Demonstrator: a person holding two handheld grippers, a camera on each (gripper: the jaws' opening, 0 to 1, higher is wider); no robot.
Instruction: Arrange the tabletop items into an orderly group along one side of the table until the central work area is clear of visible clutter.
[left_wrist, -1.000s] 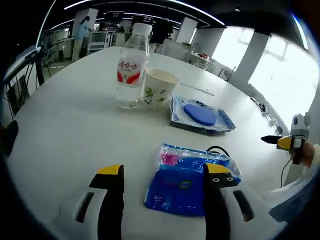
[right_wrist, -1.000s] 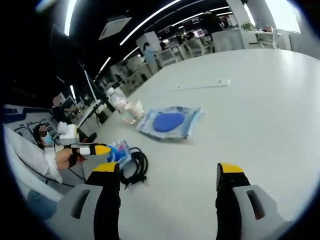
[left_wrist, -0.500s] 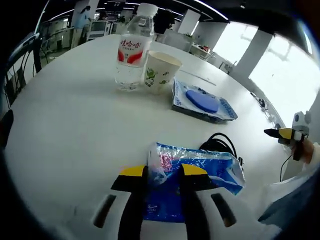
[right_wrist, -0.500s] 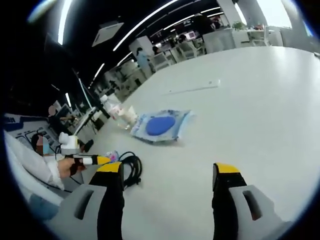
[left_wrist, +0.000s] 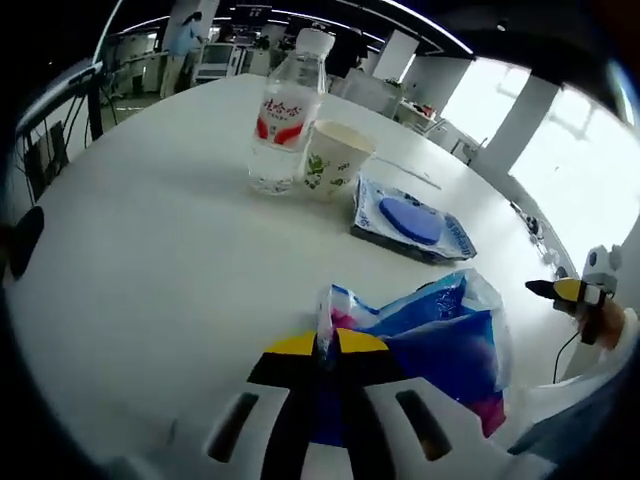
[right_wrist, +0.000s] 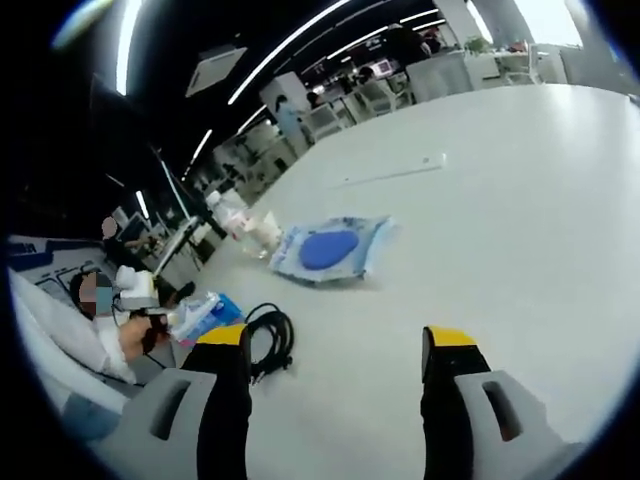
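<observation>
- Low in the left gripper view, our left gripper (left_wrist: 325, 350) is clenched on the top edge of the blue packet (left_wrist: 440, 335), whose body hangs to the right of the jaws, off the table (left_wrist: 150, 250).
- In the upper middle stand the bottle (left_wrist: 285, 110) and cup (left_wrist: 335, 160), touching or nearly so; the pouch (left_wrist: 410, 220) lies flat just to their right.
- In the right gripper view, our right gripper (right_wrist: 335, 345) is wide open, holding nothing, over bare table.
- The black cable (right_wrist: 265, 335) lies coiled beside its left jaw.
</observation>
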